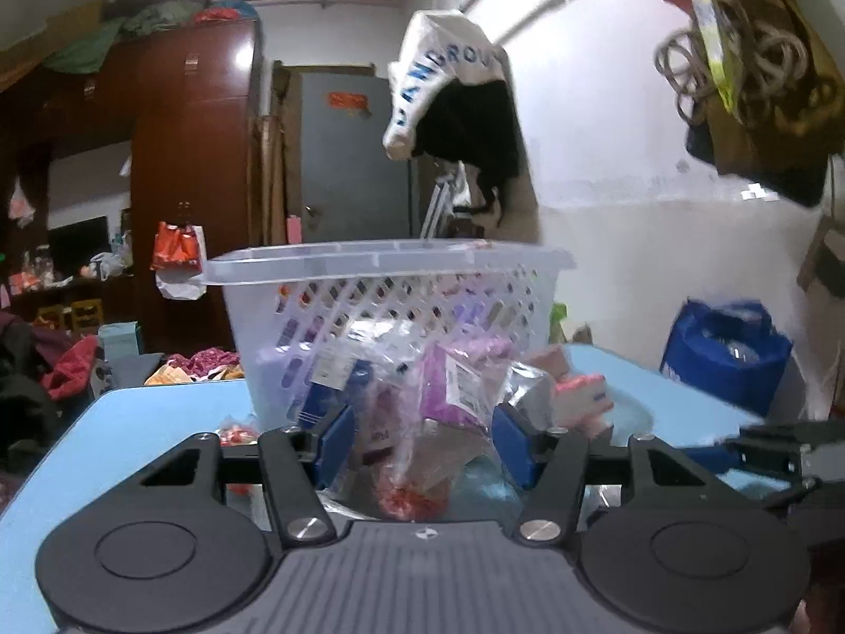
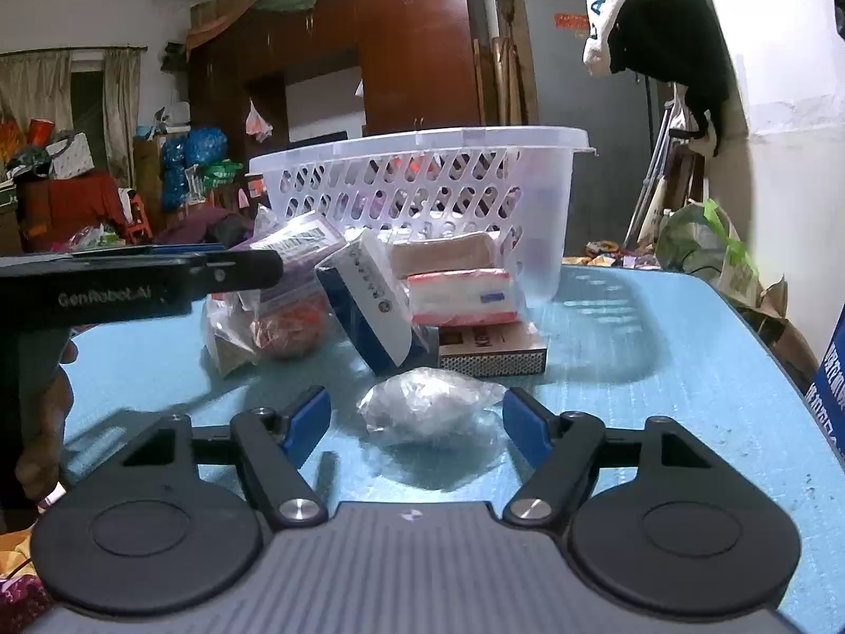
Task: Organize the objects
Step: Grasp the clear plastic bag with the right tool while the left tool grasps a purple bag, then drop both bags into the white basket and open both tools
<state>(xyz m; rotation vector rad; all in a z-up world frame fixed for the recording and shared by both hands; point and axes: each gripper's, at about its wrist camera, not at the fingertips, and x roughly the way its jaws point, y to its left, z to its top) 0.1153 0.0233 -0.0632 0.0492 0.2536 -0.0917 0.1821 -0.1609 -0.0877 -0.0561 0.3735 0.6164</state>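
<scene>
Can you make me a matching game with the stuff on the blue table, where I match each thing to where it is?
Things:
1. white basket
2. clear crumpled bag
3. matchbox
4. blue and white box

Places:
A. lying flat under the pink and white packet
B. between the right claw fingers, not squeezed
C. standing at the back of the table, behind the pile
D. leaning tilted in the middle of the pile

Pairs: 1-C, 2-B, 3-A, 4-D
</scene>
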